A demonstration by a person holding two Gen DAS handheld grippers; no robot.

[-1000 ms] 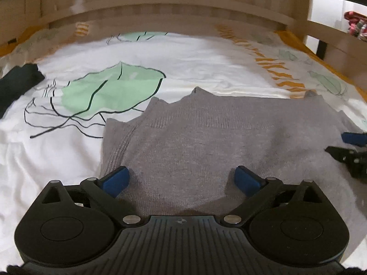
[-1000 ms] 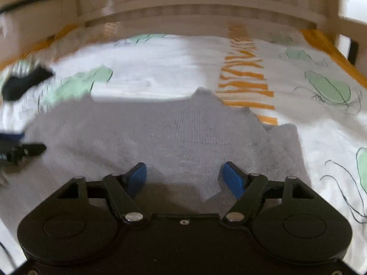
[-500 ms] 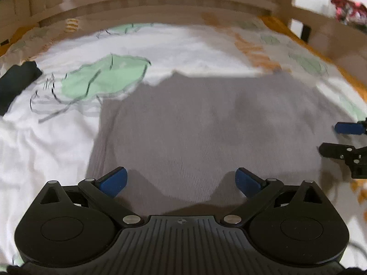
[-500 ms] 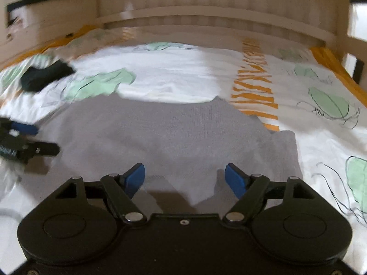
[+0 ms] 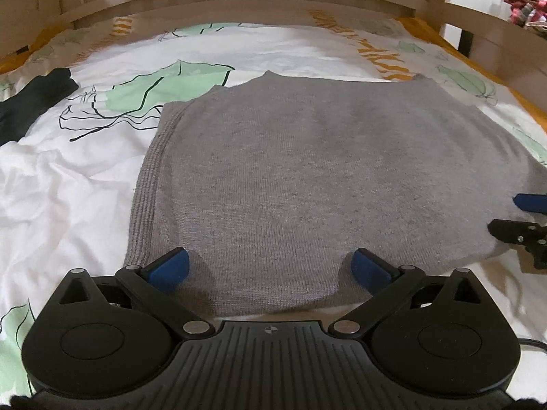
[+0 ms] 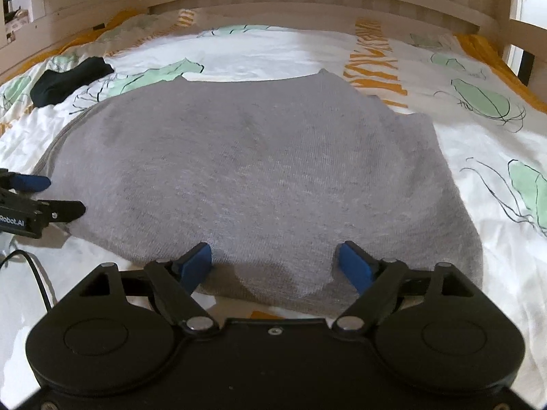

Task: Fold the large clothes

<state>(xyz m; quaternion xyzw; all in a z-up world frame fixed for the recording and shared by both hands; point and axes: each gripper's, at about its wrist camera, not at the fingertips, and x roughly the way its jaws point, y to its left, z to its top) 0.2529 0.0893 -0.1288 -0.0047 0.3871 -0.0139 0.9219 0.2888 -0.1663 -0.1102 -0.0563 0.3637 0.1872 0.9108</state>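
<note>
Red clutter (image 5: 523, 10) beyond bed (image 5: 280, 44)

grey sweater (image 6: 259, 171) flat on bedsheet (image 6: 495, 177)

Looked forward and down from each wrist, low and close over the bed (image 5: 68, 184). Shared the same grey sweater (image 5: 307, 177), seen from its left side in one view and from its right side in the other.

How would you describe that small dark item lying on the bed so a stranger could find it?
Start at the bed's leaf-print duvet, then find the big grey sweater spread across it. Beyond the sweater's far left corner lies a small crumpled black garment, the only dark fabric there.
</note>
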